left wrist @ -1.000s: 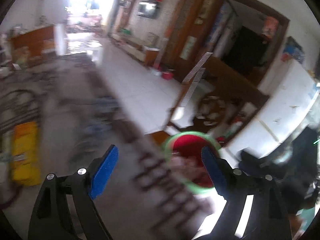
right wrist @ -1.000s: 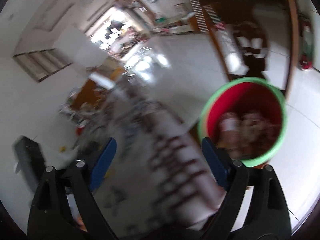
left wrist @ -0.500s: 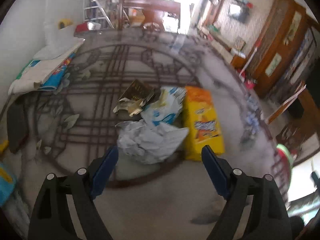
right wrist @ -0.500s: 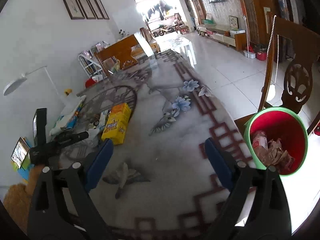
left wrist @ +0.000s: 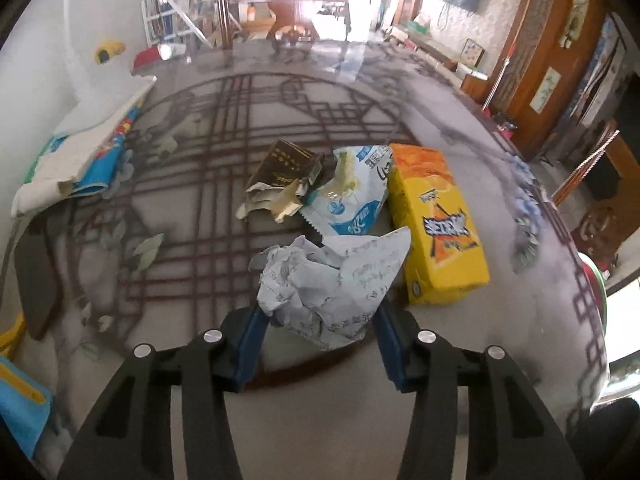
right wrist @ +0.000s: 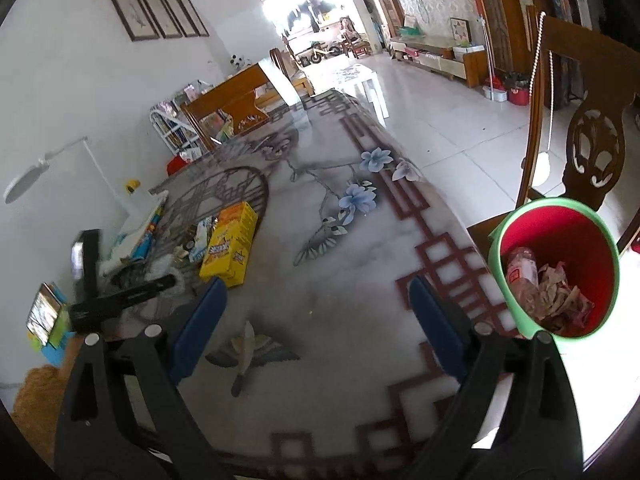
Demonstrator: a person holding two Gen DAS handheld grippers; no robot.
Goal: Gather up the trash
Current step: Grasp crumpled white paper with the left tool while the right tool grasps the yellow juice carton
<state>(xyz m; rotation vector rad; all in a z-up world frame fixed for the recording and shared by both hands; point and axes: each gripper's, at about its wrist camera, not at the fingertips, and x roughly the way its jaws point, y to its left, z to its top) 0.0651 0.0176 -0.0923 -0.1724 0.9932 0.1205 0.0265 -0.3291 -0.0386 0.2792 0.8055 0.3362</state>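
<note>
A crumpled white paper [left wrist: 328, 284] lies on the patterned table [left wrist: 200, 208], nearest of a small pile of trash. My left gripper [left wrist: 320, 314] is closing around it, and both blue pads touch its sides. Behind it lie a yellow box [left wrist: 436, 224], a blue-and-white wrapper [left wrist: 352, 196] and a torn brown-gold packet [left wrist: 280, 176]. My right gripper [right wrist: 316, 320] hangs open over the bare table [right wrist: 340, 280], with nothing between its fingers. The green-rimmed red bin [right wrist: 496, 248] stands off the table's right edge and holds trash. The yellow box [right wrist: 230, 244] shows at the far left.
A carved wooden chair [right wrist: 592, 148] stands behind the bin. Papers and a blue booklet [left wrist: 92, 148] lie at the table's left, with a dark flat object [left wrist: 38, 276] near them. A phone [right wrist: 42, 316] stands at the near left corner. The table edge runs close to the bin.
The left view swung from the bin and floor onto the trash pile, and its jaws narrowed onto the crumpled paper. The right view rolled, then settled over the table.
</note>
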